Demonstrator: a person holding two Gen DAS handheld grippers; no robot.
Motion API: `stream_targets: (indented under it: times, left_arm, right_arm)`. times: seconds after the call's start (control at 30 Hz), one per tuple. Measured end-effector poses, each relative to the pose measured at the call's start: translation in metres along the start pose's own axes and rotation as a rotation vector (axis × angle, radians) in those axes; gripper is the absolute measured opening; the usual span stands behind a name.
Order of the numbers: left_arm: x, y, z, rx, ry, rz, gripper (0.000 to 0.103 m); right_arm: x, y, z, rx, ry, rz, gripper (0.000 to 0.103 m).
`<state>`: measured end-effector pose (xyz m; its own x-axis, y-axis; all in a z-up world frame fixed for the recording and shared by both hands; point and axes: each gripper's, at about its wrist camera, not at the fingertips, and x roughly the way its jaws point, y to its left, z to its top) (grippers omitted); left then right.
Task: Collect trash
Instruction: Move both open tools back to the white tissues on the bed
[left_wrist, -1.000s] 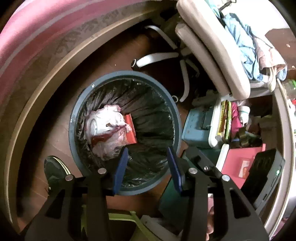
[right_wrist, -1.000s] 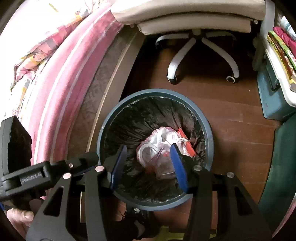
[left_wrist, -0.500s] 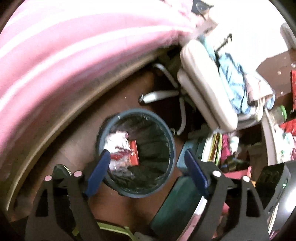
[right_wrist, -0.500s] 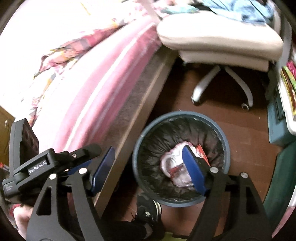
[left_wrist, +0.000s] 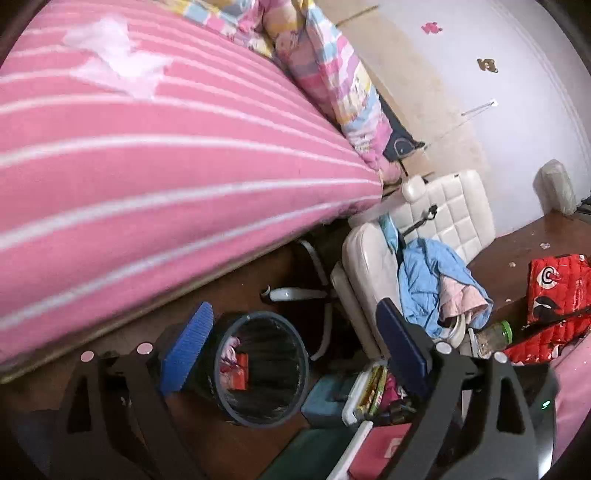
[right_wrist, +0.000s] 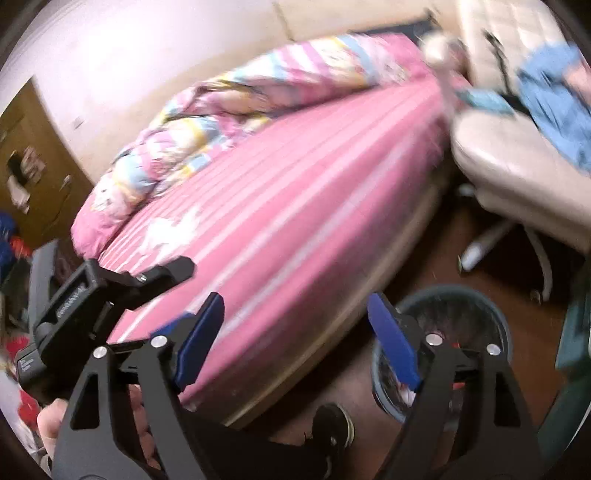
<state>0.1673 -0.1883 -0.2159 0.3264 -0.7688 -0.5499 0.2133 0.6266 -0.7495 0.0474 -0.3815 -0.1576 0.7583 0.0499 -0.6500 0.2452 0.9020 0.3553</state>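
Note:
The dark blue trash bin (left_wrist: 236, 410) with a black liner stands on the wooden floor beside the bed. White and red wrappers (left_wrist: 236, 365) lie inside it. My left gripper (left_wrist: 291, 325) hovers high above the bin, its jaws opening with nothing between them. In the right wrist view the bin (right_wrist: 454, 291) sits low at the right, partly behind a blue fingertip (right_wrist: 391, 339). My right gripper (right_wrist: 295, 306) is over the bed's edge, jaws also opening and empty. A white crumpled patch (left_wrist: 114, 70) lies on the pink striped bed (right_wrist: 295, 206).
A white office chair (left_wrist: 443, 218) draped with blue clothes (left_wrist: 428, 284) stands past the bin. A desk at right holds a red package (left_wrist: 554, 288) and a green-capped bottle (left_wrist: 495, 334). Boxes and books (left_wrist: 369, 384) crowd the floor. A dark shoe (right_wrist: 332, 424) is by the bin.
Both grippers rose away from the bin and tilted up toward the bed. Their jaws spread much wider. The bin shrank in both views; the trash stayed in it.

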Motion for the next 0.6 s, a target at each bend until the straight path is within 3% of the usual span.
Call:
stream_targets:
  times: [0.17,0.4,0.6]
  left_arm:
    - [-0.040,0.011,0.025,0.025,-0.078,0.004,0.087]
    - [-0.100,0.073,0.064,0.055,-0.193,0.134,0.088]
    - [-0.118,0.118,0.097,0.032,-0.234,0.197,0.088]
  right_arm:
    - [0.011,0.049,0.013,-0.046,-0.010,0.057,0.082]
    - [0.053,0.114,0.025,-0.069,0.036,0.142,0.084]
    - [0.108,0.164,0.031,-0.119,0.056,0.189,0.084]
